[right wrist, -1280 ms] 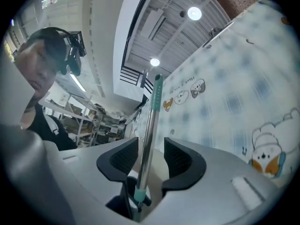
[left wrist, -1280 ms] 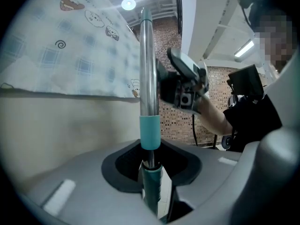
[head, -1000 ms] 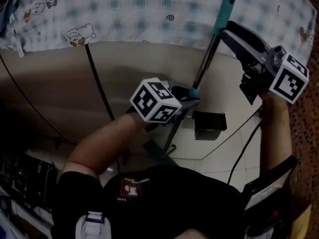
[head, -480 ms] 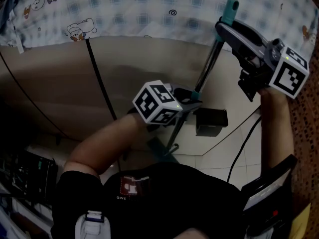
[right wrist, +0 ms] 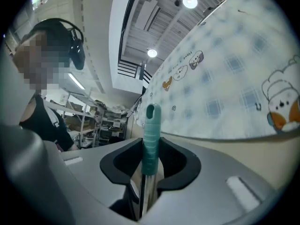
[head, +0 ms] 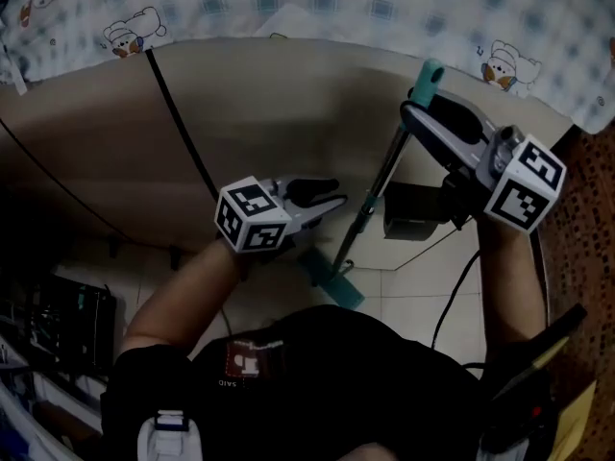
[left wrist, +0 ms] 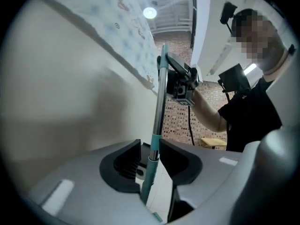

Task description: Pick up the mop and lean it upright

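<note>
Left gripper (head: 332, 198): low, near the bottom of the mop (head: 380, 176). Its jaws have just been opening. In the left gripper view the pole stands in the gap between them, near its teal collar (left wrist: 154, 142), but with daylight on one side. I read this gripper as released, no squeeze on the pole.

Mop: off the ground along its length and standing steeply, tilted with its top toward the beige panel (head: 288, 113) under the patterned cloth (head: 384, 8). The mop head (head: 332, 281) sits low by the tiled floor (head: 413, 296). I can't tell whether it bears on the tiles.

Right gripper (right wrist: 150, 156): up at the top end. Its jaws have just been closing, and the teal grip (right wrist: 151, 139) fills the space between the pads. I take this as a clamp on the handle that carries the mop alone.

Progress: pick-up looks done and the mop is nearly upright. Left to do, as I judge it: seat the head on the floor, tip the handle onto the panel, check it rests there, then let go on the right. I can't confirm that the handle touches the panel yet.
</note>
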`<state>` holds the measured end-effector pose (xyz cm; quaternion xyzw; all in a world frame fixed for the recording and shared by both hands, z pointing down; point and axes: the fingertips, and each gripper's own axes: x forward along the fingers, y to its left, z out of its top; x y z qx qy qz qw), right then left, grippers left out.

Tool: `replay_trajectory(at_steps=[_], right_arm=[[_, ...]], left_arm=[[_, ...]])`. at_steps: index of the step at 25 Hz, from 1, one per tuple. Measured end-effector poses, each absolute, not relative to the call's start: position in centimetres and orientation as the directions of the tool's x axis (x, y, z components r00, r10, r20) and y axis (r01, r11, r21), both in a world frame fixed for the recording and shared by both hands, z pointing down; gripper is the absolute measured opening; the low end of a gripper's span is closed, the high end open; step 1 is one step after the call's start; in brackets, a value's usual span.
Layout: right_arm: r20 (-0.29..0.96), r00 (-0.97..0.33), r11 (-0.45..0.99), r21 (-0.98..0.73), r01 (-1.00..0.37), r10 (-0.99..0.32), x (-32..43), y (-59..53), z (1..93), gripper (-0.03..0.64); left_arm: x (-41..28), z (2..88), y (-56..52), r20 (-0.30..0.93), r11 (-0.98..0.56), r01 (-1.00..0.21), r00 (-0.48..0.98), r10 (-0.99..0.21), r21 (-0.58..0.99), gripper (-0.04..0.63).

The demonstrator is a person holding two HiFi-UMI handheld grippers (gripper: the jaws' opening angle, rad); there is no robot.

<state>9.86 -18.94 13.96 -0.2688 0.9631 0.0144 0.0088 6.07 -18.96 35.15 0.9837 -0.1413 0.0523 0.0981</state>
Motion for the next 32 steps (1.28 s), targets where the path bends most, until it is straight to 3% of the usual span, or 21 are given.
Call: replay_trajectory(at_steps=[16, 25, 32], right_arm=[[0.134, -0.838, 0.837, -0.080, -0.541, -0.529, 8.0, -17.9, 41.8, 0.121], [0.164, -0.799, 0.789, -0.139, -0.599, -0.578, 11.2, -19.1, 52.5, 0.120], [0.133, -0.752, 0.726, -0.200, -0.658, -0.645, 11.6, -20.3, 56.8, 0.121]], left_arm=[[1.6, 51.8, -16.0, 0.142, -0.847, -0.350, 0.937, -0.320, 0.401, 0.116], [3.0, 57.2, -16.7, 0.151, -0.824, -0.435, 0.900, -0.409, 0.364, 0.014], [2.1, 59.6, -16.8, 0.162, -0.790, -0.450, 0.892, -0.423, 0.415, 0.012]])
